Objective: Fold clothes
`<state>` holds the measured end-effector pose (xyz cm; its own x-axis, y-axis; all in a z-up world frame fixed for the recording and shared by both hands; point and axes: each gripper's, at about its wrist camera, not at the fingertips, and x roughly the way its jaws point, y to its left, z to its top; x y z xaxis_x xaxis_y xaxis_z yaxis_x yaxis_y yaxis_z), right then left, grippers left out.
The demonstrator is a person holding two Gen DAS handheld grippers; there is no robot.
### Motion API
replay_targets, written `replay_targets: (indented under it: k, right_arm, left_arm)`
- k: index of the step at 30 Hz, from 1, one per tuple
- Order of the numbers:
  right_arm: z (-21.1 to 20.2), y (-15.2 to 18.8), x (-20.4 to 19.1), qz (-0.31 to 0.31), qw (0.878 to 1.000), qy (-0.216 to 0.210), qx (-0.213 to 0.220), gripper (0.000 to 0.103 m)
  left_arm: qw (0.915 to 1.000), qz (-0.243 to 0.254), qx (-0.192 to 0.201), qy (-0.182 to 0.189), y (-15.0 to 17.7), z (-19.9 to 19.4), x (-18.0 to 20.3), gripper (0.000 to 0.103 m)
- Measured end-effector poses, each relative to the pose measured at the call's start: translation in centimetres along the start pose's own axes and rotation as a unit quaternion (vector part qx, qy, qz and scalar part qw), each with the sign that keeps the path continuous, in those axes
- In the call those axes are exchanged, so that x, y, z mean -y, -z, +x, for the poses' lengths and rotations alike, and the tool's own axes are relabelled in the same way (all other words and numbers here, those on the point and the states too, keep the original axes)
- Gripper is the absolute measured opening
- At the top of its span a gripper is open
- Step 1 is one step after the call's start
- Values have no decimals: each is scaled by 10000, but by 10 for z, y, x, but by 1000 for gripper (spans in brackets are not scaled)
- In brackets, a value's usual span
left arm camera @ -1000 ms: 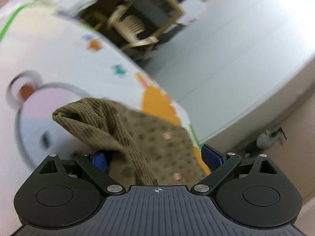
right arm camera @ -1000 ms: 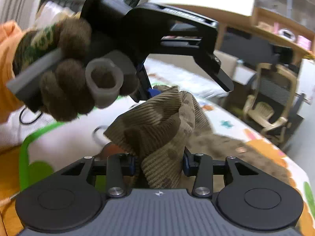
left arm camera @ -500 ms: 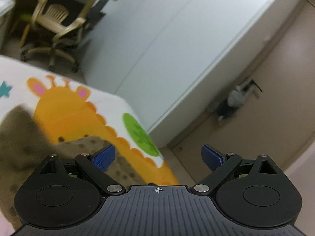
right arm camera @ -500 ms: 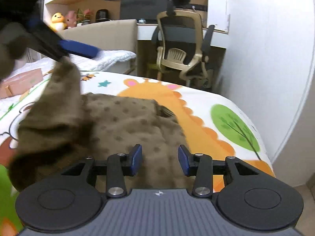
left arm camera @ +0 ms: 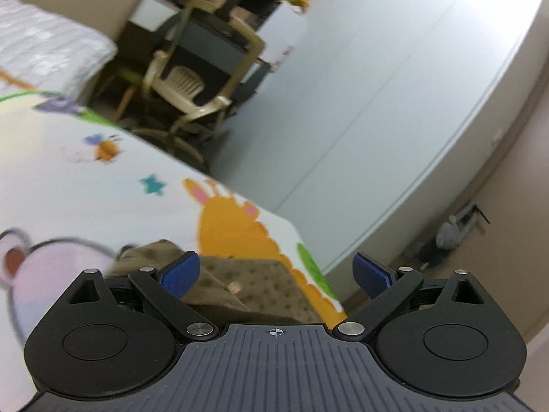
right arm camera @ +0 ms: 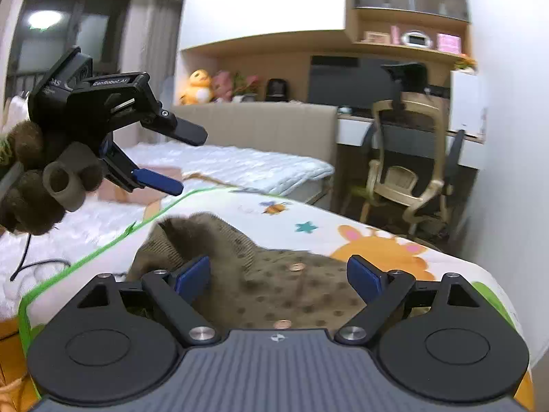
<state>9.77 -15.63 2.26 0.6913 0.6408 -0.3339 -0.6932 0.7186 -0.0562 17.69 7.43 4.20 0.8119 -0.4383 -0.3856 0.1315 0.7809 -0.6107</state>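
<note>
1. Task thing: one brown dotted corduroy garment (right arm camera: 274,285) with small copper snap buttons. It lies on the cartoon-print play mat (right arm camera: 343,219), filling the lower centre of the right wrist view. In the left wrist view the same garment (left arm camera: 247,285) sits at lower centre, just above the gripper body.

2. Progress (judgement): a first fold looks laid. One flap of cloth is doubled over and stands in a rumpled hump at centre left of the right wrist view; the rest lies fairly flat. The hump is not smoothed, edges are not squared, and further folds appear to remain. Early to middle of the job.

3. Right gripper (right arm camera: 278,274): jaws opening, already wide. The blue pads stand either side of the garment and do not press it; the cloth lies below and between them, released.

4. Left gripper (left arm camera: 274,271): jaws wide, nothing pinched. In the right wrist view this same left gripper (right arm camera: 178,158) hangs in the upper left of the frame, clear above the mat, both fingers spread and empty.

5. Pose: the left gripper is carried by a hand in a fuzzy brown glove (right arm camera: 37,185) and points toward frame right, tipped slightly down. The right gripper points slightly down across the mat toward the office chair (right arm camera: 405,178) at right.

6. Left wrist view is motion-blurred; the garment's near edge there is hard to read.
</note>
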Motion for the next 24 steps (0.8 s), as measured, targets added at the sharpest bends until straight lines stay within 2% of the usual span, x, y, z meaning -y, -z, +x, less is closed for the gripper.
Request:
replay_targets:
  k: [3, 8, 12, 15, 18, 20, 24]
  right_arm:
    - [8, -1, -10, -28, 9995, -270, -152, 89]
    - [18, 3, -56, -707, 9931, -805, -479, 93]
    - [33, 14, -104, -1278, 9827, -1096, -766, 93]
    - [39, 18, -127, -1517, 9779, -1200, -799, 93]
    - [39, 21, -133, -1705, 9768, -1048, -767, 93]
    - [36, 25, -134, -1874, 9761, -827, -722, 93]
    - [33, 24, -129, -1754, 9803, -625, -652, 93]
  left_arm:
    - [9994, -191, -51, -282, 10, -18, -22, 99]
    - [9958, -624, -84, -670, 31, -48, -69, 100]
    - [9901, -1172, -197, -752, 47, -58, -101, 100]
    - [9862, -1445, -513, -621, 61, -52, -109, 100]
    - [9844, -1487, -816, -476, 73, -39, -104, 100]
    - [9842, -1511, -890, -225, 75, -30, -97, 100]
    - [9829, -1554, -945, 304, 74, -14, -80, 100]
